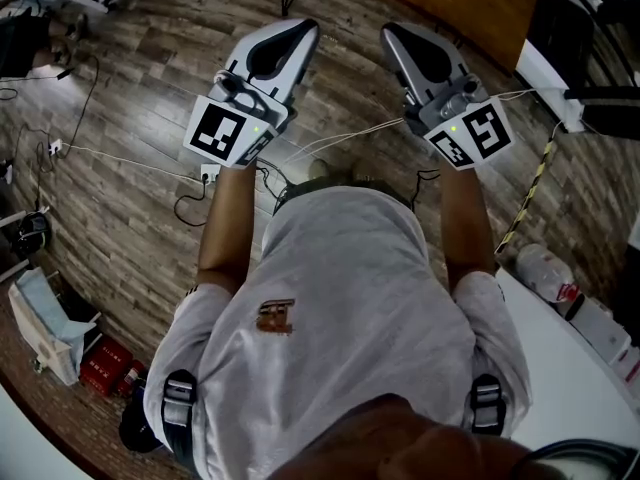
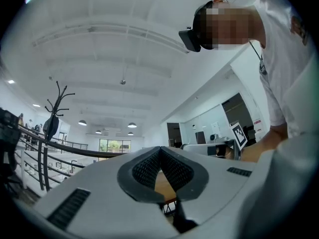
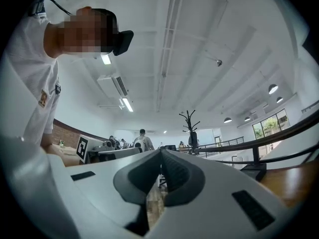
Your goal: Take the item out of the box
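Note:
No box and no item show in any view. In the head view the person holds both grippers out in front of the chest, over a wooden floor (image 1: 140, 78). My left gripper (image 1: 300, 30) is at the upper left and my right gripper (image 1: 395, 33) at the upper right, each with its marker cube toward the body. The left gripper view has its jaws (image 2: 160, 148) tip to tip with nothing between them, tilted up at a white ceiling. My right gripper (image 3: 160, 151) is likewise shut and empty, facing a large room.
A white table (image 1: 560, 368) curves along the lower right, with a bottle (image 1: 545, 268) near its edge. Cables (image 1: 120, 158) run over the floor. A pale bag (image 1: 45, 323) and a red box (image 1: 108, 366) lie at the lower left. A coat stand (image 3: 192, 123) and a railing (image 3: 279, 138) stand in the room.

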`<state>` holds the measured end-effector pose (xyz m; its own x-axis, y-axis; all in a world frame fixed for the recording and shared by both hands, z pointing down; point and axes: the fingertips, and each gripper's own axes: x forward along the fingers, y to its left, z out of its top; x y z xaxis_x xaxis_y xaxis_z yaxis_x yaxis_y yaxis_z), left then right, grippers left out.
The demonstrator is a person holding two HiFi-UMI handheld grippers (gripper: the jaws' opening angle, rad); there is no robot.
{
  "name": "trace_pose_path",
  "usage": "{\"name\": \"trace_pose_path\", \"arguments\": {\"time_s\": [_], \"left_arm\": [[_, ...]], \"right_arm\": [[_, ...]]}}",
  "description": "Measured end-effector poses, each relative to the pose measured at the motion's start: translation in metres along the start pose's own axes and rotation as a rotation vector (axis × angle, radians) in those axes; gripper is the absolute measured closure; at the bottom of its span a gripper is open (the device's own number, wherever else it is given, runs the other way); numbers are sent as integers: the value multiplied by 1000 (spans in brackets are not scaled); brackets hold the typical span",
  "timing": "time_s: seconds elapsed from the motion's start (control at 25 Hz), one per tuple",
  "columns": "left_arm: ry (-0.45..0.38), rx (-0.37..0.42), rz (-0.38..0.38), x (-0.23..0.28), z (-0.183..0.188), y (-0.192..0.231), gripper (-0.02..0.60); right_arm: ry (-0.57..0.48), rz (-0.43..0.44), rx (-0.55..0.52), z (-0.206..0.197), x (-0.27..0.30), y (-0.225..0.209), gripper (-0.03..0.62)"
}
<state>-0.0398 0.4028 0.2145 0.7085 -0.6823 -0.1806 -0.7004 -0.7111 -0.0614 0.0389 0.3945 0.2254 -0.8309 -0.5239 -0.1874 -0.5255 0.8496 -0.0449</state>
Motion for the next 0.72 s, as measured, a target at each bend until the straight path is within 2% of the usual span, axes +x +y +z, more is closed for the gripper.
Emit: {"name": "trace_pose_path", "arguments": {"time_s": [0.56,0.72], "left_arm": [[-21,4,-44,-32,-5,67,563],[-15,4,-34,-21,-12,88,563]], "right_arm": [[22,-84,-30,-19,46,1,563],[30,-78,-31,-25,60,-16,563]]}}
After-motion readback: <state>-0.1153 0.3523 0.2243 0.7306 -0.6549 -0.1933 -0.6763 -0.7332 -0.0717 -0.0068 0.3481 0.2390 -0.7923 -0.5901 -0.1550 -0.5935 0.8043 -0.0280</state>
